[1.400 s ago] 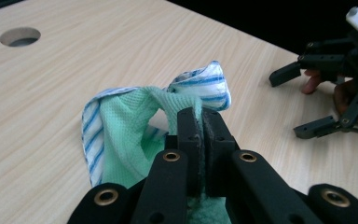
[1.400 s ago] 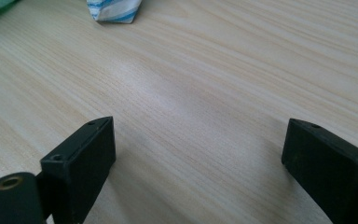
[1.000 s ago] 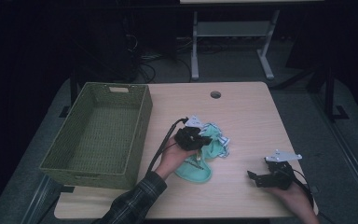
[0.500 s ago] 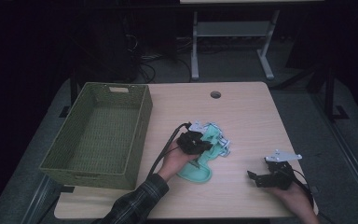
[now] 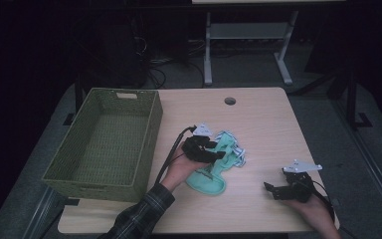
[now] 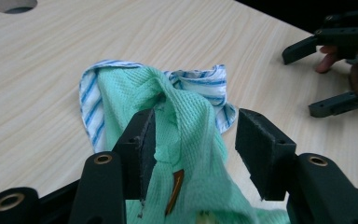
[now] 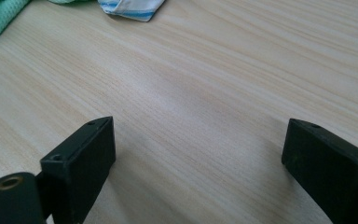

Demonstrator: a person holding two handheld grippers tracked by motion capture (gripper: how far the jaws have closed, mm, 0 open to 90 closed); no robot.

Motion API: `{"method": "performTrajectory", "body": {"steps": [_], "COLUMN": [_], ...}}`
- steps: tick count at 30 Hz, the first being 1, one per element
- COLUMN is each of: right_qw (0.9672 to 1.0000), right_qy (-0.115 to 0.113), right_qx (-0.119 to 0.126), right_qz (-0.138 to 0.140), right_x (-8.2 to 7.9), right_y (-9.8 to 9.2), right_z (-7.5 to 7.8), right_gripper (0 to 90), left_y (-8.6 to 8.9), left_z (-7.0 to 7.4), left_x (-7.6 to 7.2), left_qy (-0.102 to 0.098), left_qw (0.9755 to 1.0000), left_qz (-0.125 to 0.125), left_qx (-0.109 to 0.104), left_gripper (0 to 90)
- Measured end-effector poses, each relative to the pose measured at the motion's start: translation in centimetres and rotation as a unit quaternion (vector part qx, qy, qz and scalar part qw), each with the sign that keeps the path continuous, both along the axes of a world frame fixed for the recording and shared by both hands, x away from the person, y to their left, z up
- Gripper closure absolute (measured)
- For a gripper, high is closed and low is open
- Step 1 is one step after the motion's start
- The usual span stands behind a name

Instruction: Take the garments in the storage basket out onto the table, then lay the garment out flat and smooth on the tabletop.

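Jaws of the left gripper [image 6: 191, 144] stand apart and have just been opening; a raised fold of the green cloth [image 6: 186, 121] stands between them, brushing the left pad while the right pad is clear of it, so nothing is clamped. Beyond that fold, toward twelve o'clock in the left gripper view, the blue-striped cloth [image 6: 205, 84] lies bunched under and beside the green one. In the high view both cloths sit together near the table's [image 5: 258, 119] middle, with the wicker basket [image 5: 104, 139] at nine o'clock from them, empty as far as I can see. At about four o'clock from the cloths, the right gripper [image 5: 273, 189] rests low over bare wood, its jaws wide with nothing between them.

Judging from this, the risk is a mixed grab: the two cloths overlap, so closing again on the fold could drag the striped one along, or pinch only a thin ridge that slips free on lifting.
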State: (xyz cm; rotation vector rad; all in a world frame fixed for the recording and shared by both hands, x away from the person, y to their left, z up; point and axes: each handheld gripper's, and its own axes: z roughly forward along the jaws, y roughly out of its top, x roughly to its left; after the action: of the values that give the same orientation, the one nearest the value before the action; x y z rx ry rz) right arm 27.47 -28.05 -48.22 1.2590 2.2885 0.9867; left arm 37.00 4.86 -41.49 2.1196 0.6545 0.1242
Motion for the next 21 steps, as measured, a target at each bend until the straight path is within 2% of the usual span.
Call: {"method": "performTrajectory", "body": {"steps": [5,10,14,15,17,21], "right_qw": [1.0000,1.0000,1.0000,1.0000,1.0000,1.0000], "right_qy": [0.000,0.000,0.000,0.001,0.000,0.000], "right_qx": [0.000,0.000,0.000,0.000,0.000,0.000], "right_qz": [0.000,0.000,0.000,0.000,0.000,0.000], "right_x": [0.0,0.0,0.0,0.0,0.0,0.0], "right_y": [0.0,0.0,0.0,0.0,0.0,0.0], "right_z": [0.0,0.0,0.0,0.0,0.0,0.0], "right_gripper": [9.4,9.4,9.4,9.4,9.4,9.4], "left_y": [1.7,2.9,4.0,4.2,4.8,5.1], "left_z": [0.6,0.6,0.4,0.3,0.1,-0.2], "left_x": [-0.8,-1.5,-2.0,-2.2,-2.6,-3.2], "left_qy": [0.003,0.005,0.003,0.006,0.007,0.012], "left_qw": [0.9999,0.9999,0.9998,0.9998,0.9996,0.9992], "left_qz": [0.007,0.012,0.018,0.021,0.025,0.028], "left_qx": [-0.006,-0.005,0.001,0.000,0.010,0.025], "left_gripper": [49.7,54.9,65.2,65.2,74.3,84.3]}}
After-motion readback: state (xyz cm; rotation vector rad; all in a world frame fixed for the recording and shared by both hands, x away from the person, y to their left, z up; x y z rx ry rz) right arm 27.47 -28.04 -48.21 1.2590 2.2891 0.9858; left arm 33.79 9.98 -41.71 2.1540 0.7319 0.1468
